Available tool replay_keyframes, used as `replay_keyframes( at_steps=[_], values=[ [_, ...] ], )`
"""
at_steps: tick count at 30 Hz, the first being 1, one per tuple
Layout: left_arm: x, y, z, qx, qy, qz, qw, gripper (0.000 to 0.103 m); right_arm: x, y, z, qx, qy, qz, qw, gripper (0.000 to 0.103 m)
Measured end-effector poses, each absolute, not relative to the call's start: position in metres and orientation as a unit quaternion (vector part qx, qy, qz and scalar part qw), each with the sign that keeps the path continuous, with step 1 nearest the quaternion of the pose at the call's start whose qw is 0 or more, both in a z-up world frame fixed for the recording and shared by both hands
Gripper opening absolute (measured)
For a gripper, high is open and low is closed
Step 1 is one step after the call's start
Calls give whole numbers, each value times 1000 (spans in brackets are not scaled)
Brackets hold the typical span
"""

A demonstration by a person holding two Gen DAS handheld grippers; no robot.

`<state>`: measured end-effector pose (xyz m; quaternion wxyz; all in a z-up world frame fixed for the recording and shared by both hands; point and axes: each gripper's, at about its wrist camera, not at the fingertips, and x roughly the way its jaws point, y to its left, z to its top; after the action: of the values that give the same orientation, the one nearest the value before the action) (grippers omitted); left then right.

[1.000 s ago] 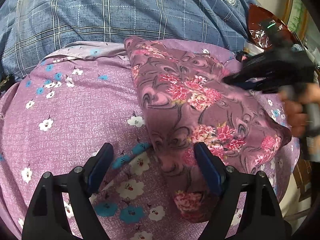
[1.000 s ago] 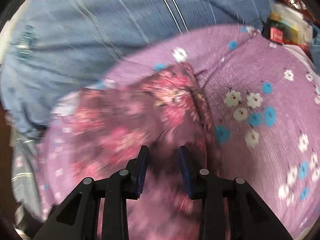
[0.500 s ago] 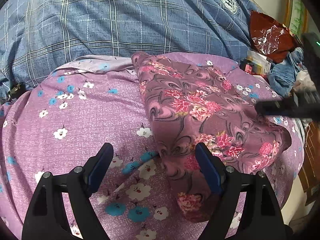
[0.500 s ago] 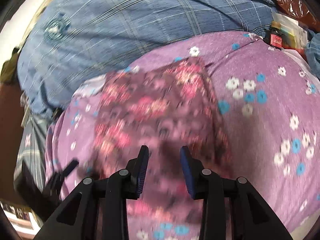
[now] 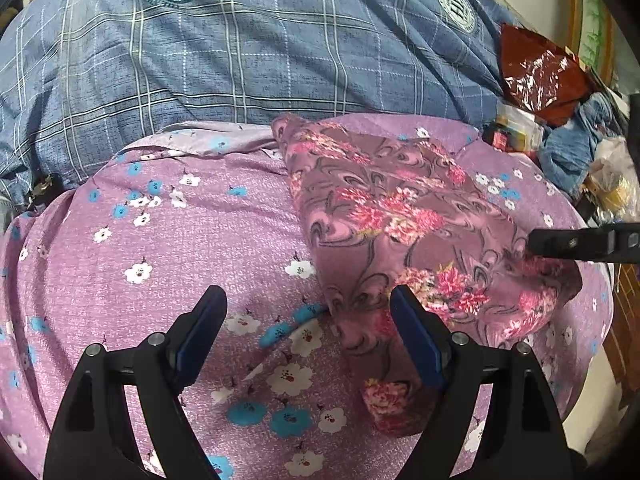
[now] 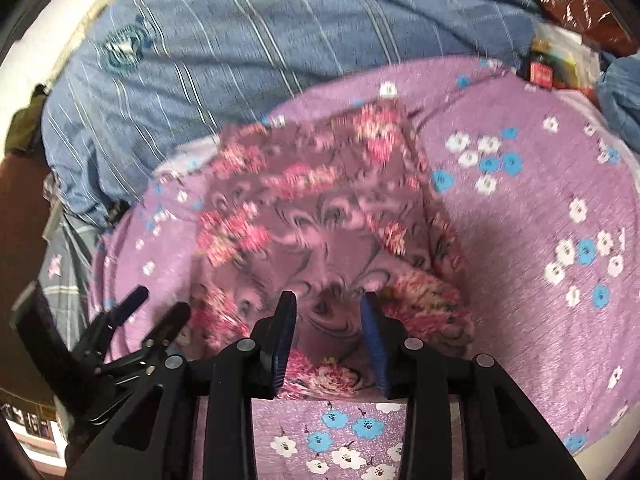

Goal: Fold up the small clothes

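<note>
A small mauve garment with pink flowers (image 5: 400, 232) lies folded on a purple flowered sheet (image 5: 180, 248); it also shows in the right wrist view (image 6: 304, 216). My left gripper (image 5: 308, 320) is open, hovering just before the garment's near left edge, holding nothing. My right gripper (image 6: 328, 320) is partly open with its jaws over the garment's near edge, not clamping it. Its black tip (image 5: 580, 240) shows at the garment's right side in the left wrist view. The left gripper (image 6: 156, 312) shows at lower left in the right wrist view.
A blue plaid quilt (image 5: 240, 48) lies behind the sheet. A red foil bag (image 5: 536, 72), small boxes (image 5: 512, 132) and blue cloth (image 5: 576, 148) crowd the far right. The purple sheet drops off at its right edge (image 5: 600, 320).
My right gripper drew back from over the garment to its near edge and its jaws opened a little wider. My left gripper pulled back slightly, staying open.
</note>
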<state>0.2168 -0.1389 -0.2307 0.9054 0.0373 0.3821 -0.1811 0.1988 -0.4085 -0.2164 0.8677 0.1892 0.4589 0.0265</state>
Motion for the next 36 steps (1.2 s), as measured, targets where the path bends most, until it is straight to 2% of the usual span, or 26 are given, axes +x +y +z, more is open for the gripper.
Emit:
replay_keyframes(
  at_steps=[5,17,25,36],
  values=[
    [220,-136,-226,32,376,-174,909,84,194,-420,-201,201,434,28,878,47],
    [227,-137,-222,34,361,-151,920,84,192,-404,-180,171,401,44,899,47],
    [231,-131,-223,19,361,-142,921,84,202,-370,-186,72,406,-33,910,48],
    [233,-128,-223,12,361,-139,922,84,199,-336,-170,-47,358,-111,926,48]
  ],
)
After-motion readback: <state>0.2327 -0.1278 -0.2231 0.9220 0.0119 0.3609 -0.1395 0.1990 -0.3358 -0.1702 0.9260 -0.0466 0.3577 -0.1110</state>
